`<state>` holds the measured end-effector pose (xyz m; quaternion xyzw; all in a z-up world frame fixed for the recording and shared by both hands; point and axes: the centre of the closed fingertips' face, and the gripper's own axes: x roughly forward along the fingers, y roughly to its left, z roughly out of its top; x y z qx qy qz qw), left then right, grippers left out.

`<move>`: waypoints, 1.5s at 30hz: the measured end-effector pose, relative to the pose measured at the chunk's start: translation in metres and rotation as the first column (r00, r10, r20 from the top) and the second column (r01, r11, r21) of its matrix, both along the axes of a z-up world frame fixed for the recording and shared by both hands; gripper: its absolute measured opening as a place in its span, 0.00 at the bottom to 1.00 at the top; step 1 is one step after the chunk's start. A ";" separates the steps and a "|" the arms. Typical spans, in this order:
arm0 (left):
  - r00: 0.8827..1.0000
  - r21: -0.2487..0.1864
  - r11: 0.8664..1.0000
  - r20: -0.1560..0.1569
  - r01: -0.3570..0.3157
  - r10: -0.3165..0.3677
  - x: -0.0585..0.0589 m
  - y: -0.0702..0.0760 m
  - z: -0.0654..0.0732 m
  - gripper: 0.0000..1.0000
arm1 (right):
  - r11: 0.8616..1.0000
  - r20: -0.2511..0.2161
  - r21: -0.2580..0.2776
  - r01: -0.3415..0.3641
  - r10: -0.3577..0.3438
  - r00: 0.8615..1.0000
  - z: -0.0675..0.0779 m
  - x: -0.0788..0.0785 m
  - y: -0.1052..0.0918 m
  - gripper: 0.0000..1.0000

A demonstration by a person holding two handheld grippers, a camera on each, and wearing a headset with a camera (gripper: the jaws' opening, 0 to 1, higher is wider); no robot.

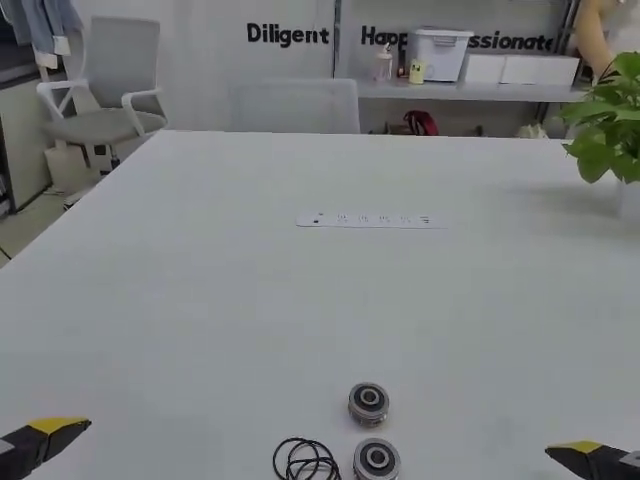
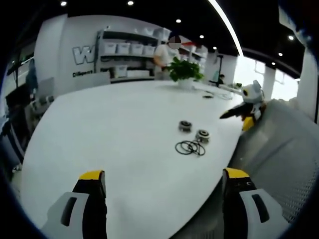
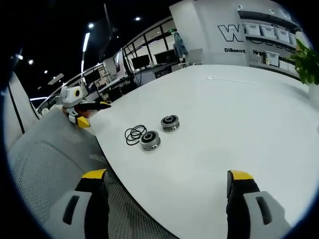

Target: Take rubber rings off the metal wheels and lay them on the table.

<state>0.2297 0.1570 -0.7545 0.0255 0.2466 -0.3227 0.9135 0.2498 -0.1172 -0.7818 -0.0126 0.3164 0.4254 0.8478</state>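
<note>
Two wheels, head view: far wheel (image 1: pixel 369 400) and near wheel (image 1: pixel 376 459) lay flat, close together, by the front edge of the table (image 1: pixel 300 300).
Rings, head view: rubber rings (image 1: pixel 305 460) lay in a loose overlapping pile on the tabletop, just left of the near wheel; exact count unreadable.
Grippers, head view: left gripper (image 1: pixel 50 432) tip sat at the bottom-left corner, right gripper (image 1: pixel 585 457) tip at bottom-right. Wheels and rings lay between them, well apart from both. Jaw spread could not be told here.
Open room, head view: bare tabletop ran from the wheels to one power strip (image 1: pixel 370 219); one plant (image 1: pixel 610 120) stood at the far right.
Fingers, left gripper view: left gripper (image 2: pixel 163 178) jaws stood wide apart, nothing between them; the table edge ran between the tips.
Parts, left gripper view: rubber rings (image 2: pixel 190 147), near wheel (image 2: pixel 202 135) and far wheel (image 2: pixel 185 125) lay ahead, well beyond the tips, rings closest.
Other gripper, left gripper view: right gripper (image 2: pixel 246 107) hung off the table edge, past the wheels, touching nothing.
Fingers, right gripper view: right gripper (image 3: pixel 167 176) jaws were spread wide and held nothing; one tip was over a mesh chair (image 3: pixel 45 159), the other over the table.
Parts, right gripper view: near wheel (image 3: pixel 150 140), far wheel (image 3: pixel 170 122) and rubber rings (image 3: pixel 134 134) lay ahead near the edge, well clear of the tips.
Other gripper, right gripper view: left gripper (image 3: pixel 82 107) sat beyond the rings, off the table edge.
</note>
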 end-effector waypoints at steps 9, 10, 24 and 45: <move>1.000 0.000 1.000 -0.006 0.003 -0.003 -0.001 0.000 -0.001 0.99 | 1.000 -0.005 -0.012 0.000 0.000 1.000 -0.002 0.001 -0.002 0.95; 1.000 0.000 1.000 -0.007 0.004 -0.004 -0.001 0.000 -0.001 0.99 | 1.000 -0.005 -0.011 -0.001 0.001 1.000 -0.002 0.001 -0.002 0.95; 1.000 -0.004 1.000 -0.017 0.005 -0.005 -0.002 0.000 -0.002 0.98 | 1.000 -0.013 -0.019 -0.007 0.007 1.000 -0.004 -0.001 -0.002 0.93; 1.000 -0.001 1.000 -0.024 0.007 -0.007 -0.002 -0.001 -0.004 0.96 | 1.000 -0.016 -0.020 -0.008 0.007 1.000 -0.005 -0.003 -0.001 0.91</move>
